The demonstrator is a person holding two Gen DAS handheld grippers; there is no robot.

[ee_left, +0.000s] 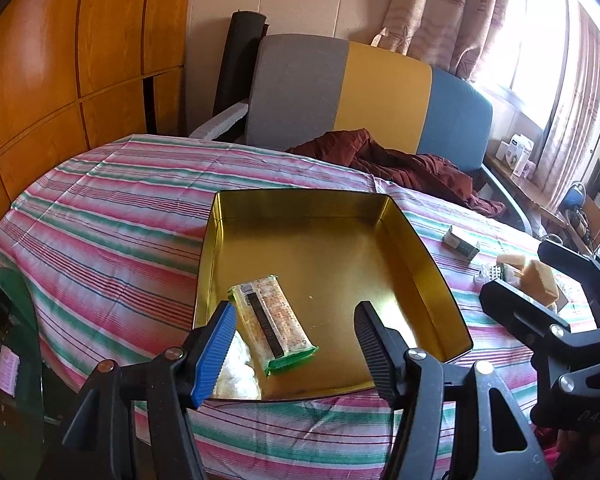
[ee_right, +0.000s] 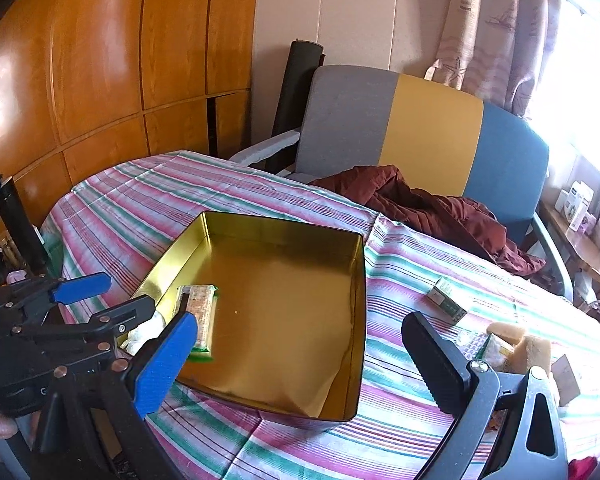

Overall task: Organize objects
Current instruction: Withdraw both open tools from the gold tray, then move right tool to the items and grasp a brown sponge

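While most of the loose items lay outside it, the gold tin [ee_left: 420,280] on the striped tablecloth [ee_left: 100,220] held only two entries, so the sorting stood at an early stage by this judgement.

Contents of tin, near-left corner: one wrapped snack bar [ee_left: 274,320], green-edged, lying flat on the tin floor; one white crumpled item [ee_left: 238,374] just beside it against the near wall, possibly tissue or cotton, too washed out by glare to name.

Remaining on the cloth, to the right of the tin and well apart from it: one small green-and-white box [ee_right: 448,300]; one blister strip [ee_left: 490,272], small and partly hidden; a cluster of tan spongy blocks [ee_right: 520,346] with a yellowish packet [ee_right: 496,350] among them. All of these appeared still to be moved, if the tin was the intended destination.

Left gripper [ee_left: 296,344]: fingers spread wide and empty, hovering over the tin's near edge, the blue pad [ee_left: 216,356] standing above the white item and the snack bar between the two fingers in the view. It touched neither, as far as could be seen.

Right gripper [ee_right: 304,360]: fingers likewise parted with nothing between them, held low over the near right corner of the tin, nearer the unsorted cluster.

Not part of the count: maroon cloth [ee_right: 432,208] heaped at the far table edge, against the grey, yellow and blue chair [ee_right: 432,120].

Estimate: two pieces in, four or more outstanding.
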